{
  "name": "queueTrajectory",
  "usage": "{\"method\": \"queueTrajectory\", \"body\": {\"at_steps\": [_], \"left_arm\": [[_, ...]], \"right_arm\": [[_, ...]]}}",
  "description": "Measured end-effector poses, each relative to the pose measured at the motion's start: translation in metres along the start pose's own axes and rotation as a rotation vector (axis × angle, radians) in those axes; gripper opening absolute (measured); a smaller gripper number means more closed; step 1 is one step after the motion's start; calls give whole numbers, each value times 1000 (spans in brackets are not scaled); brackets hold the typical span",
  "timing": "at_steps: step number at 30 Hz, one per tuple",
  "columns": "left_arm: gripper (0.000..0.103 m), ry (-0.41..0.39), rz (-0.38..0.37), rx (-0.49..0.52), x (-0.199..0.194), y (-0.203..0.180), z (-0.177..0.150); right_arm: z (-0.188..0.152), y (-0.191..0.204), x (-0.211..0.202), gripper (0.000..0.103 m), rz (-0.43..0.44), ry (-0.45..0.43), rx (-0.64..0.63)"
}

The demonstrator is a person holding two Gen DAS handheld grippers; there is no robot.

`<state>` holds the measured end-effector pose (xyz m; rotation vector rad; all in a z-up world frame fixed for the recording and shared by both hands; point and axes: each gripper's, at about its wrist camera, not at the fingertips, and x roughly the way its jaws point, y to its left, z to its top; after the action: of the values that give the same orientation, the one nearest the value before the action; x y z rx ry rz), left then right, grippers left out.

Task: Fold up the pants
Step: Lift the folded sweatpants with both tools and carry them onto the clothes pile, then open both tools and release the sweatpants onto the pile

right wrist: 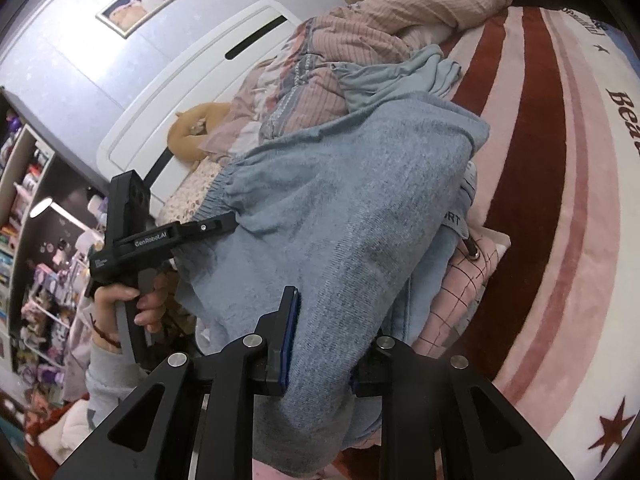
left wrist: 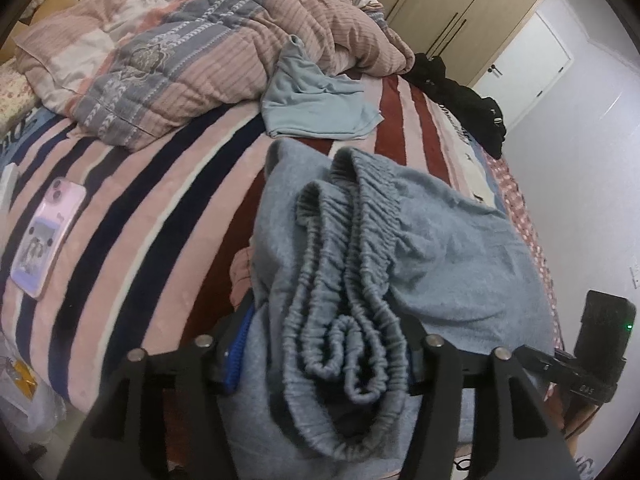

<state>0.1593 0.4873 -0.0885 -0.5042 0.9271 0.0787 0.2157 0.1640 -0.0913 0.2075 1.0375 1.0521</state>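
Pants [left wrist: 448,248] of blue-grey knit held up over a striped bed [left wrist: 132,216], gripped at two points by handheld grippers.

Largest in view is the bed, its pink, navy and dark-red striped blanket carrying a rumpled pink-and-grey quilt [left wrist: 192,48] at the far end. The pants hang bunched above the near edge, their gathered elastic waistband [left wrist: 344,264] doubled into ridged loops. A pale blue garment [left wrist: 316,104] lies beyond them, touching the quilt, and a black garment [left wrist: 460,96] sits at the bed's far edge. The left gripper [left wrist: 320,356] has its jaws closed on the waistband folds; the right gripper [right wrist: 324,344] has its jaws clamped on a thick fold of the pants' fabric. A pink-cased phone [left wrist: 44,236] lies flat on the blanket, well apart from the pants.
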Motion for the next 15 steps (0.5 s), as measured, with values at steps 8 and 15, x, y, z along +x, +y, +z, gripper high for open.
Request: {"method": "queueTrajectory", "body": {"at_steps": [8,15], "left_arm": [[62,-45,139,49,-14,-17,-2],[70,-81,210,86,-29,-36,-10]], "right_arm": [[0,8,-7,31,-46,-20,-29],[-7,7,-30,50,-69,-53,-53]]}}
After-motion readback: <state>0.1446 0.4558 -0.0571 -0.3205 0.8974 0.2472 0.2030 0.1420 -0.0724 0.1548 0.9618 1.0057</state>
